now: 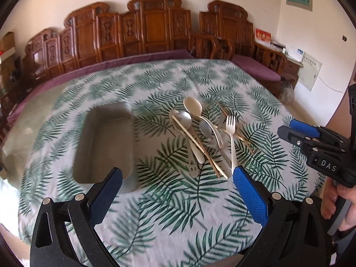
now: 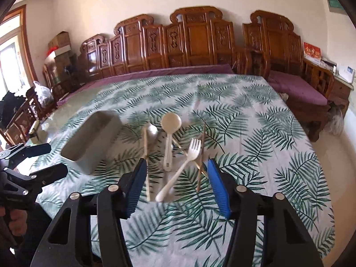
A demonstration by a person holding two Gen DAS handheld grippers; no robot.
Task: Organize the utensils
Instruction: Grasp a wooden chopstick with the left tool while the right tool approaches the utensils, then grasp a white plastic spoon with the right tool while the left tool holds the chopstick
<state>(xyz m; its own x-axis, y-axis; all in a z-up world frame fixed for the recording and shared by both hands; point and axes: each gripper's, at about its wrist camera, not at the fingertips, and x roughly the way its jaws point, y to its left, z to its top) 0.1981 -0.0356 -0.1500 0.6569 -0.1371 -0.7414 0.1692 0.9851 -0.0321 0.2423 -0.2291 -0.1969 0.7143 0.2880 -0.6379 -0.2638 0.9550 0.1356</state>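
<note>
A pile of utensils lies on the leaf-print tablecloth: a white plastic fork [image 1: 231,138] [image 2: 178,171], a cream spoon [image 1: 195,115] [image 2: 170,133], a metal spoon [image 1: 184,120] [image 2: 152,131] and wooden chopsticks [image 1: 200,149] [image 2: 145,162]. A grey rectangular box [image 1: 106,142] [image 2: 89,142] stands empty to their left. My left gripper [image 1: 178,175] is open, above the cloth between the box and the pile. My right gripper [image 2: 178,166] is open, its fingers on either side of the fork's handle end. It also shows in the left wrist view [image 1: 289,129].
The table [image 1: 155,211] is round. Carved wooden benches [image 2: 189,44] with purple cushions stand behind it. Boxes and bags [image 2: 42,93] are at the far left. A person's hand [image 1: 342,202] holds the right gripper.
</note>
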